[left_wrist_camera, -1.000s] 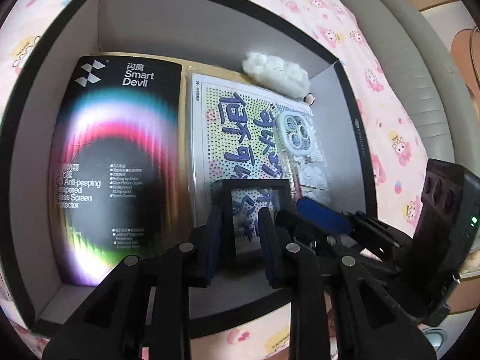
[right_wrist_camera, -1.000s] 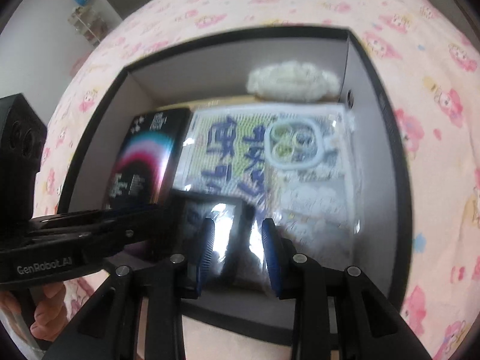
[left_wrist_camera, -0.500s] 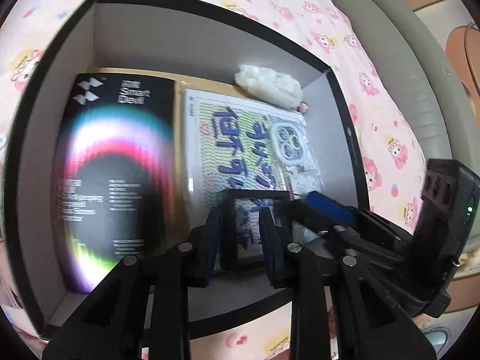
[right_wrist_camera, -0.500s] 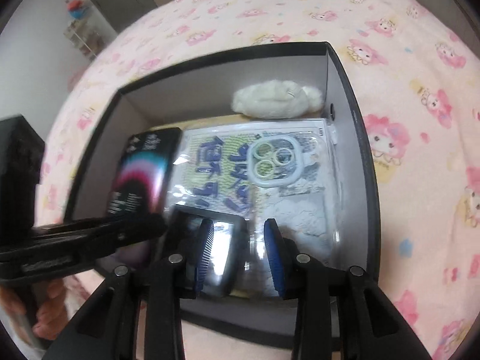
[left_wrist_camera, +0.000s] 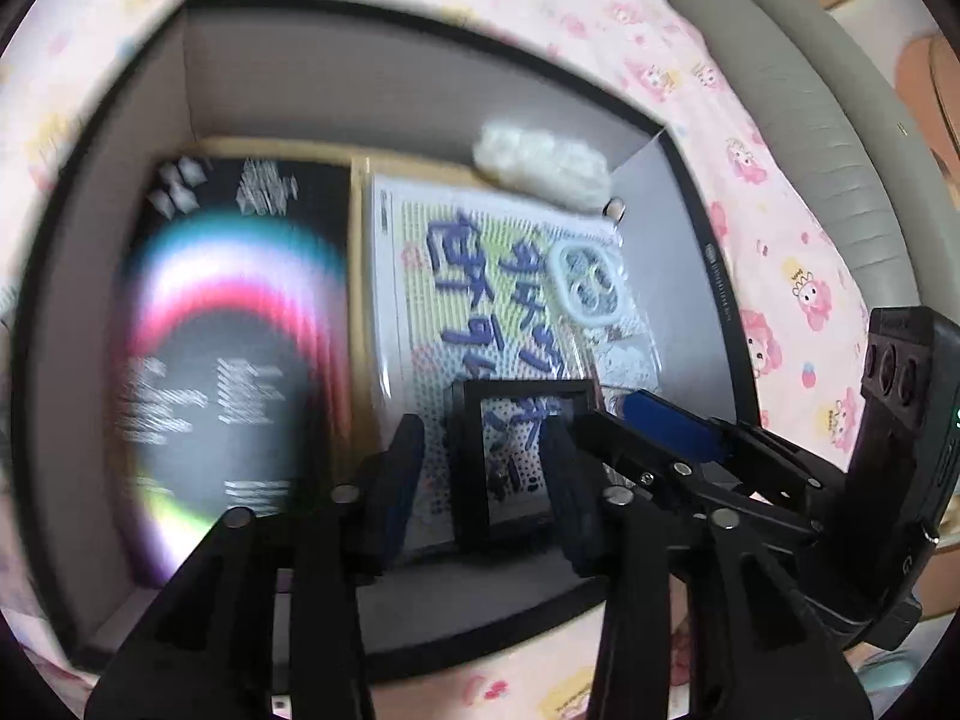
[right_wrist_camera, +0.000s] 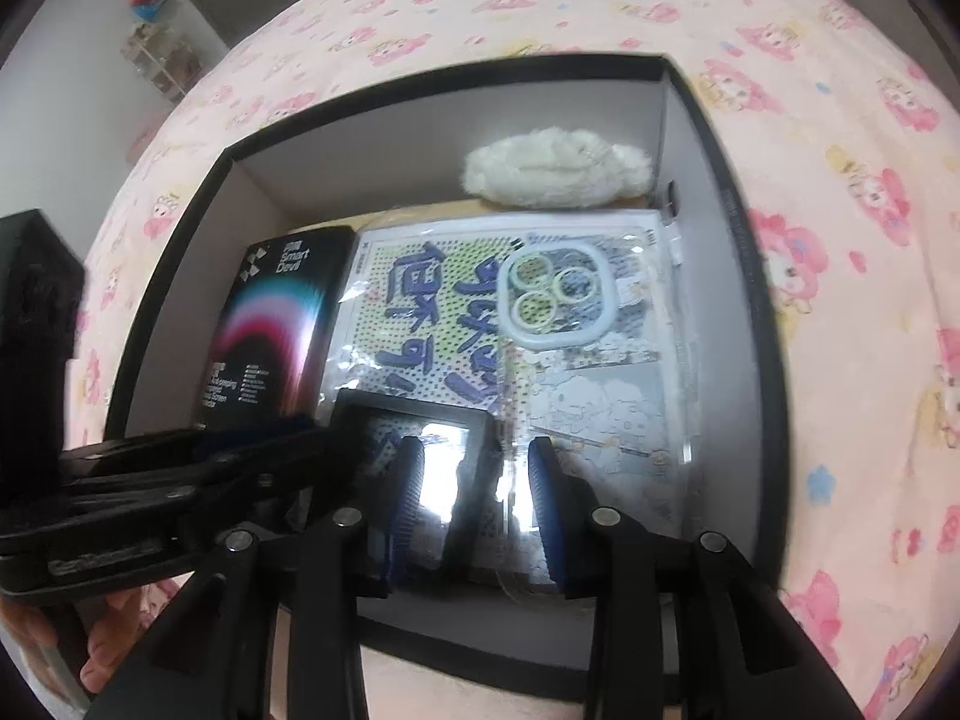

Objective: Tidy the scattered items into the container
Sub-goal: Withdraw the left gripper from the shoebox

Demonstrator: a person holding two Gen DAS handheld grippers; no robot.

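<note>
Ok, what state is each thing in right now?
Box: open, no lid on.
Small black frame: lying in the box, between both grippers' fingers.
Left gripper: jaws opening, clear of the frame.
Right gripper: jaws opening.
Screen protector pack: flat, unopened.
Fluffy white item: against the far wall.

Motion blur smears the black packet's [left_wrist_camera: 234, 354] print; its lower text seems unreadable.

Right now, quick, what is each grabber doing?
Left gripper: jaws opening around the small black square frame, pads apart from it.
Right gripper: jaws opening, straddling the frame's edge, not gripping.
</note>
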